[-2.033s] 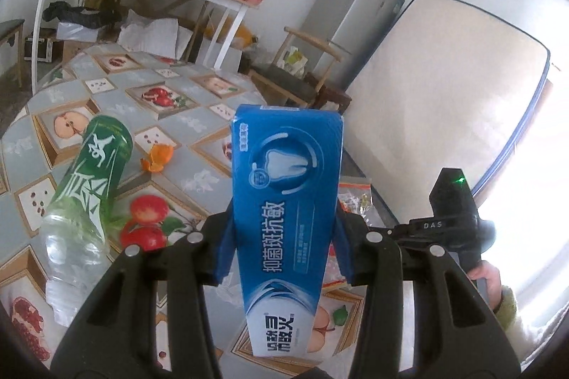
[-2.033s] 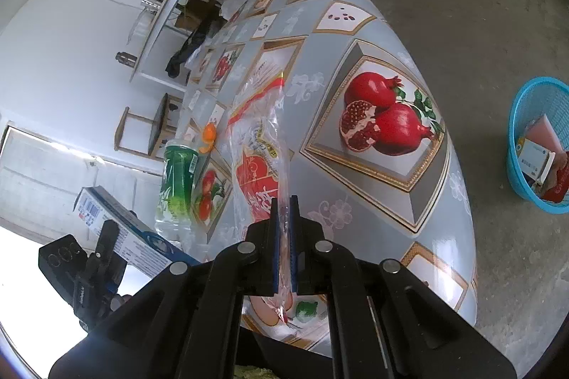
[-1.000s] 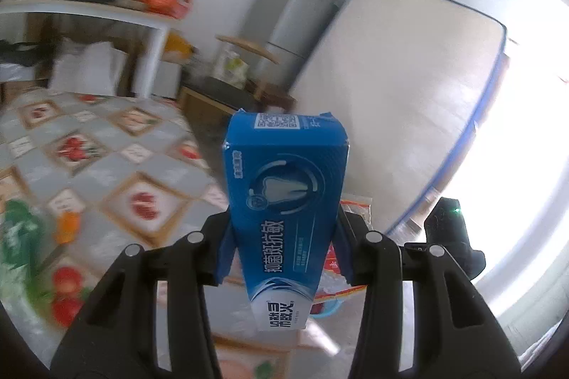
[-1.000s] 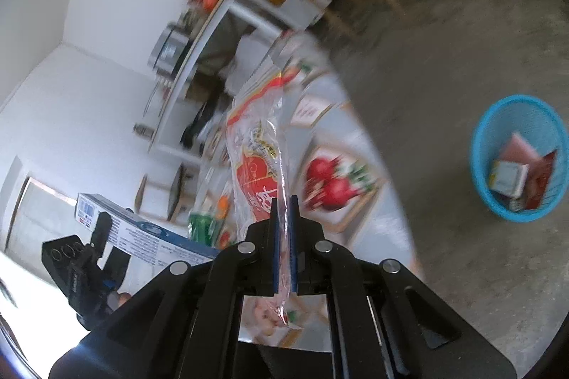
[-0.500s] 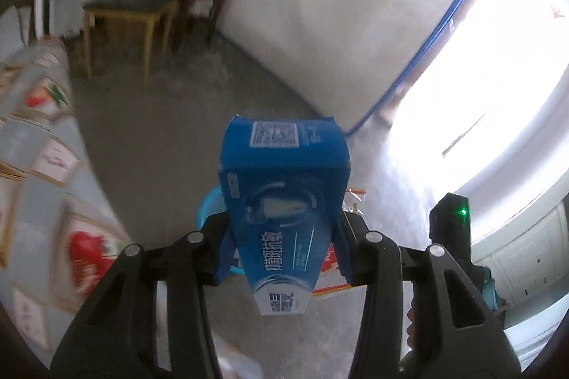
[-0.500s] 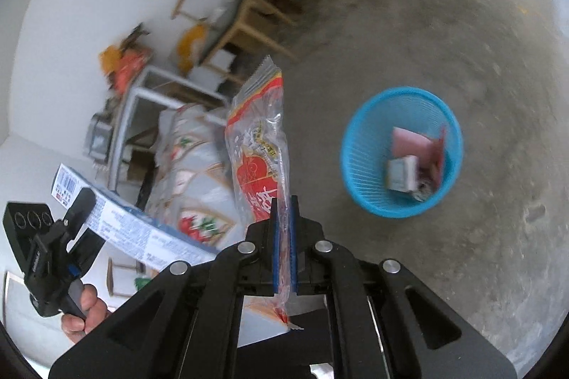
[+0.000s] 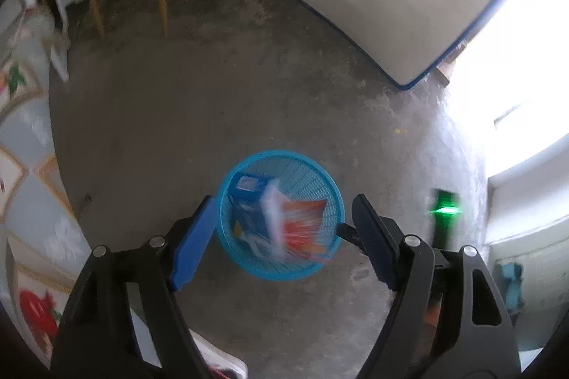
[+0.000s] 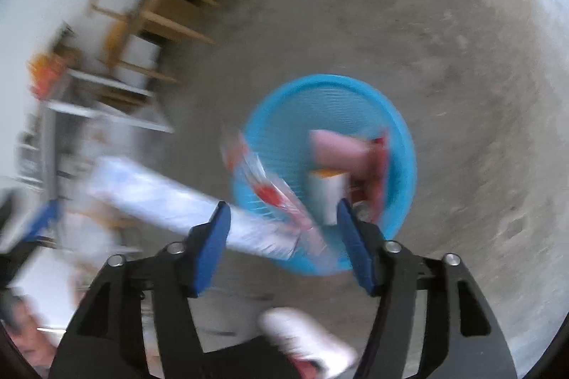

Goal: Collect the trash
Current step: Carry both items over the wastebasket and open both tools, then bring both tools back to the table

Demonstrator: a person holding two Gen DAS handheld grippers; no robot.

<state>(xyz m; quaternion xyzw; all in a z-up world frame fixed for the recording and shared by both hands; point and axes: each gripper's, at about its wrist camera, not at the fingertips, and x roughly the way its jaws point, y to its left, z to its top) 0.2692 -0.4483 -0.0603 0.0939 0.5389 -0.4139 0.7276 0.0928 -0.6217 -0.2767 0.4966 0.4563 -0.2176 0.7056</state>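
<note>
left gripper (image 7: 282,229): black arms, silver screws | jaws: blue-padded | right gripper (image 8: 282,238): same

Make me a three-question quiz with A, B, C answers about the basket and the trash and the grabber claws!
1. Where does the basket stand?
A. on the bare floor
B. on a chair
C. on the patterned table

2. What colour is the basket?
A. red
B. blue
C. green

3. How do the jaws of the left gripper stand?
A. clamped on a bottle
B. pressed flat together
C. apart, gripping nothing

Answers:
1 A: grey floor shows all around the basket.
2 B: its mesh wall and rim are bright blue.
3 C: the jaws are opening with a wide gap; the blue toothpaste box and the red snack wrapper lie past them, inside the basket's rim as that view shows it.
</note>
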